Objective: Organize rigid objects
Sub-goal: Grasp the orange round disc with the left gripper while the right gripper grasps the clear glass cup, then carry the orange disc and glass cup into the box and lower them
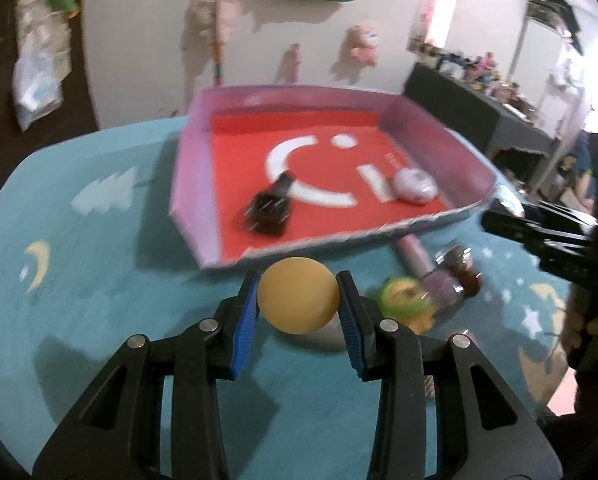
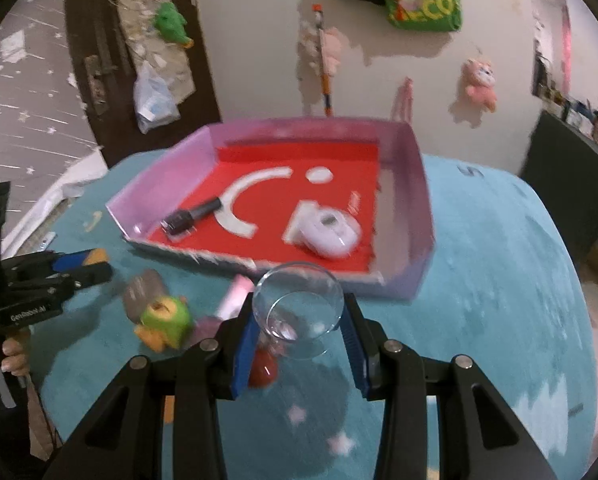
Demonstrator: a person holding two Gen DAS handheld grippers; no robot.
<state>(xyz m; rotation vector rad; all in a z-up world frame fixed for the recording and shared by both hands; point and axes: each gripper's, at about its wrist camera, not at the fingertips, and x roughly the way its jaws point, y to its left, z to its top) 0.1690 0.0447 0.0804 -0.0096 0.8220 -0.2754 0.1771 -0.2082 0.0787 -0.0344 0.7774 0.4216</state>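
Note:
My left gripper (image 1: 298,300) is shut on a round yellow lid or ball (image 1: 298,295), held just in front of the pink box (image 1: 191,176) with a red floor. My right gripper (image 2: 299,320) is shut on a clear glass cup (image 2: 299,308), tilted, near the box's front wall (image 2: 399,284). Inside the box lie a dark nail polish bottle (image 1: 269,206) (image 2: 191,216) and a white rounded case (image 1: 415,186) (image 2: 329,232). On the teal cloth lie a green and yellow toy (image 1: 407,300) (image 2: 163,320) and a pink nail polish bottle (image 1: 431,276) (image 2: 231,300).
The table is covered by a teal cloth (image 2: 499,280) with stars and moons. A small red object (image 2: 264,368) sits under the right gripper's left finger. A brownish bottle (image 1: 465,270) lies next to the pink one. Plush toys hang on the wall behind.

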